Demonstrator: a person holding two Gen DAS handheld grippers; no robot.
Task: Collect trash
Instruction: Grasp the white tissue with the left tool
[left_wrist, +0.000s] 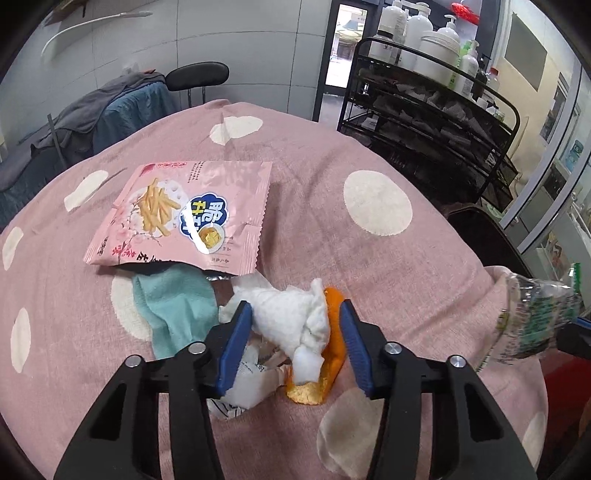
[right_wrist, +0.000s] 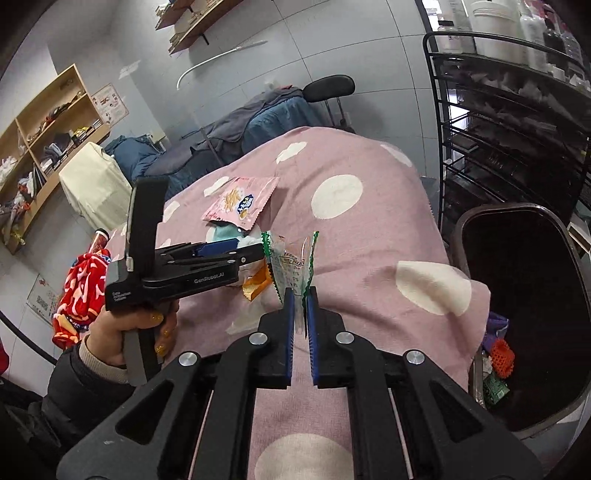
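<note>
While left gripper (left_wrist: 295, 325) straddles tissue (left_wrist: 291, 317) — unpinched, right gripper (right_wrist: 300, 295) clamps wrapper (right_wrist: 291, 262), bin (right_wrist: 569, 236) beside

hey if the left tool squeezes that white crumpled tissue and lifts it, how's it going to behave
The white tissue looks crumpled and soft, so it will probably squash and hang limp. It seems light, so it should lift easily. The orange peel touches it between the pads and may come up too.

Counts: one pink snack bag (left_wrist: 177, 218) beyond the left claw, one teal cloth (left_wrist: 173, 310), one white crumpled tissue (left_wrist: 295, 321) and one orange peel (left_wrist: 332, 350) between its fingers, one clear green-edged wrapper (right_wrist: 291, 266), one dark bin (right_wrist: 524, 302).
</note>
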